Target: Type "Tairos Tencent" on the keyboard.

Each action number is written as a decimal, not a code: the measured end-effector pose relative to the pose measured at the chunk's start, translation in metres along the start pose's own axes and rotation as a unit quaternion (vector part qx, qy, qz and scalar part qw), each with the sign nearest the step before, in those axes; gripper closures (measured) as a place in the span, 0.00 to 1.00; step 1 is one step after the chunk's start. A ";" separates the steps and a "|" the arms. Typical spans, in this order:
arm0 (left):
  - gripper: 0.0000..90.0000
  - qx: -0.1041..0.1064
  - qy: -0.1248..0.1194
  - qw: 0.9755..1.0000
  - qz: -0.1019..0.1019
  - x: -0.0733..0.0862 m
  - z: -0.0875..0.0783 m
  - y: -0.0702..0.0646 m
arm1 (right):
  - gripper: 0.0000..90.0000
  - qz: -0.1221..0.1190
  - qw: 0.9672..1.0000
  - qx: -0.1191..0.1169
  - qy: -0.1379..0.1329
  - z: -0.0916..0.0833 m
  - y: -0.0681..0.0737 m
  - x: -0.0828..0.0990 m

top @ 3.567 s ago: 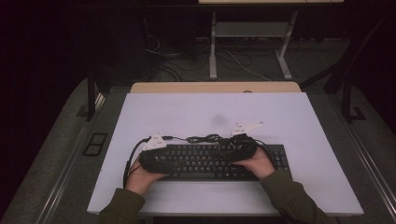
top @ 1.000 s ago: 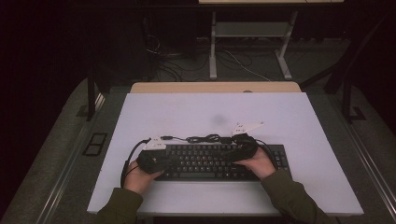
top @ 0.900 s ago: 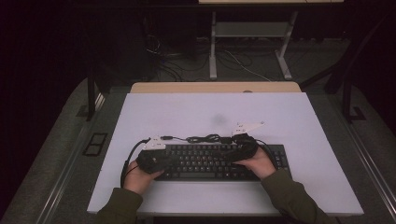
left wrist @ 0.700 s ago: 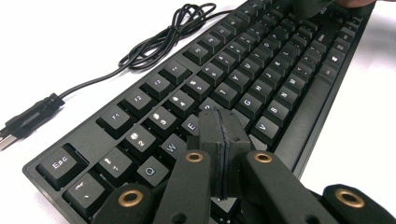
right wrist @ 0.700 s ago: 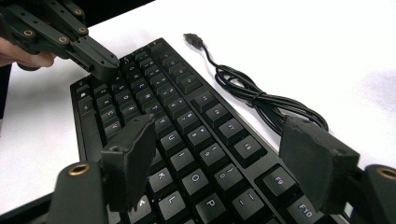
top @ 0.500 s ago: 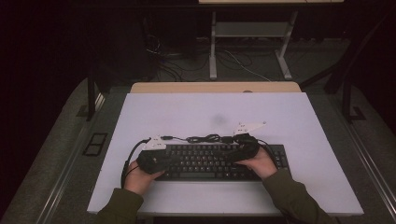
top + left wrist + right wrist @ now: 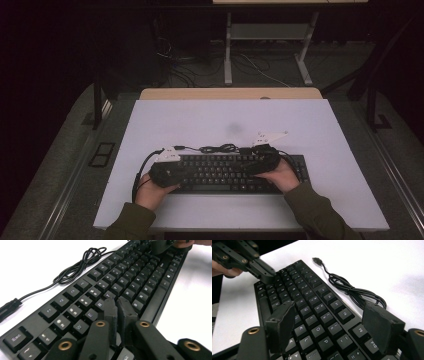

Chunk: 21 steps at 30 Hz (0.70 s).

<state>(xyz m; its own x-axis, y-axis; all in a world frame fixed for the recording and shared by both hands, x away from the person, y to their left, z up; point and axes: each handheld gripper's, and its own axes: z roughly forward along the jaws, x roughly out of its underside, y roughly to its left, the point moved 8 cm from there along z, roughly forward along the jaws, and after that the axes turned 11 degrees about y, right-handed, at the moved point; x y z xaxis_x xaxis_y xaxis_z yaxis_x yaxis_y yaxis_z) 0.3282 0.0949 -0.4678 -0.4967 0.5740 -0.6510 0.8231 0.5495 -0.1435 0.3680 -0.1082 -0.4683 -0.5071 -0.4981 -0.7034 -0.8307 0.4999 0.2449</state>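
Note:
A black keyboard [image 7: 225, 172] lies on the white table [image 7: 200, 115] near its front edge. Its coiled black cable [image 7: 220, 148] rests just behind it and ends in a USB plug [image 7: 317, 260]. My left gripper [image 7: 181, 171] is over the keyboard's left end. Its jaws are shut together with nothing between them, and its tips [image 7: 117, 302] sit down on the keys by R and T. My right gripper [image 7: 248, 167] hovers over the right half. It stands wide open [image 7: 332, 320] above the O and P keys. In each gripper view the other gripper is visible [image 7: 162, 245] [image 7: 262, 270].
A tan board edge [image 7: 230, 93] runs along the table's back. Beyond it stand a metal table frame [image 7: 265, 45] and floor cables [image 7: 185, 65] in the dark. White table surface stretches behind and to both sides of the keyboard.
Both hands stay at the keyboard. The left gripper has sunk slightly toward the near edge, and the right has barely shifted.

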 end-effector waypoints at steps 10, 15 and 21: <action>0.68 -0.002 -0.007 1.000 -0.002 -0.007 0.008 -0.004 | 0.41 -0.008 1.000 -0.008 0.007 -0.011 0.003 0.008; 0.56 0.004 -0.013 1.000 -0.011 -0.010 0.013 -0.005 | 0.49 -0.010 1.000 -0.015 0.012 -0.016 0.005 0.012; 0.47 0.003 -0.017 1.000 -0.009 -0.014 0.016 -0.007 | 0.58 -0.016 1.000 -0.020 0.018 -0.023 0.007 0.020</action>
<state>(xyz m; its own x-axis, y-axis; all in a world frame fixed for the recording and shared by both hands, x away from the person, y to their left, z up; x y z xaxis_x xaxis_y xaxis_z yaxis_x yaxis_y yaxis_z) 0.3341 0.0736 -0.4698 -0.5011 0.5429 -0.6739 0.8163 0.5551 -0.1598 0.3466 -0.1307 -0.4648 -0.4880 -0.5387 -0.6868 -0.8545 0.4555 0.2498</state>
